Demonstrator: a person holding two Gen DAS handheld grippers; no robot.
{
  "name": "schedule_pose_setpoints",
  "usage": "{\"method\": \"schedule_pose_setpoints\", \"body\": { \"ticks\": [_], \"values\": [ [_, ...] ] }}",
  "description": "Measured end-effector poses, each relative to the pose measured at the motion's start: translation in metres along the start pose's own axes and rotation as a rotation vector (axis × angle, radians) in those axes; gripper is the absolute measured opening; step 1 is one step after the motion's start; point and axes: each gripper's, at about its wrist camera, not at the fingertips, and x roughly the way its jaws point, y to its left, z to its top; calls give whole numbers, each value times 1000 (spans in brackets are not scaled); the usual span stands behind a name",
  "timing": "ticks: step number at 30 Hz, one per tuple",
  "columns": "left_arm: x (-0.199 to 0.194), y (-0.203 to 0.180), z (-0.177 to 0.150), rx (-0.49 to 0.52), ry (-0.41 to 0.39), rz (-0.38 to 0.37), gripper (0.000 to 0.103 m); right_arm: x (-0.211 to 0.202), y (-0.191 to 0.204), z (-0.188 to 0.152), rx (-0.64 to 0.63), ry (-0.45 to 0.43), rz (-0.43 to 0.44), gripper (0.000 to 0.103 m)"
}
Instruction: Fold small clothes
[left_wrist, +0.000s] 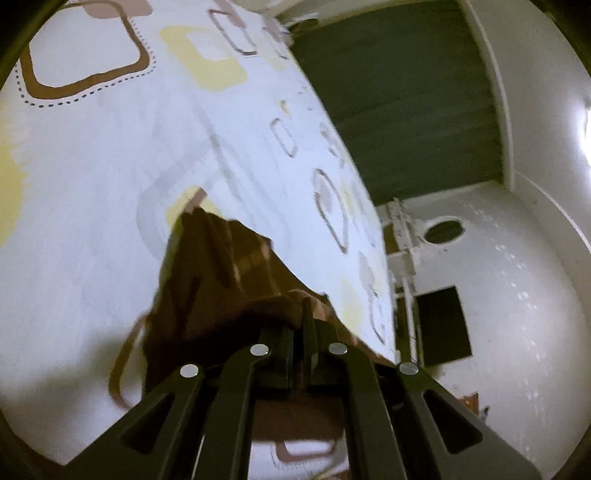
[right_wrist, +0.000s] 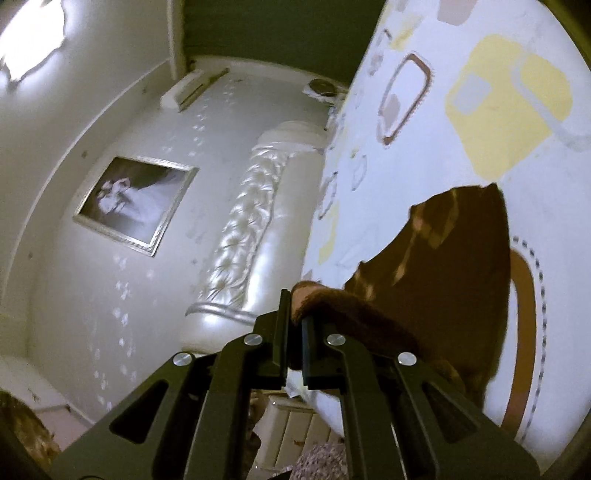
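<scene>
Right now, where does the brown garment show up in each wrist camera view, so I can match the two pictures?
Left wrist: brown garment lower centre, hanging from the shut left gripper.
Right wrist: brown garment right of centre, pinched by the shut right gripper.
Shared landmark: the patterned bedsheet behind it.

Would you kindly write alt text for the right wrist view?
The right hand-held gripper is shut on the edge of a brown garment above a white patterned bedsheet. Behind stand a tufted headboard and a framed picture.
</scene>
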Motion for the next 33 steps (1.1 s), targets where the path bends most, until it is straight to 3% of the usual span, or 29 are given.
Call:
{"method": "schedule_pose_setpoints", "body": {
  "ticks": [13,19,28,31,33],
  "values": [
    [89,38,46,-117,55,102,3,44,-84,54,134,-45,-94,5],
    [105,66,51,-230,85,106,3,53,-113,61,190,-57,-138,5],
    [105,88,51,-380,54,76,3,63,-136,66,239,-80,-169,9],
    [102,97,49,-497,33,40,4,63,-140,68,250,-103,-168,18],
    [99,94,50,-506,15,47,4,60,-142,72,258,-115,-154,22]
  ]
}}
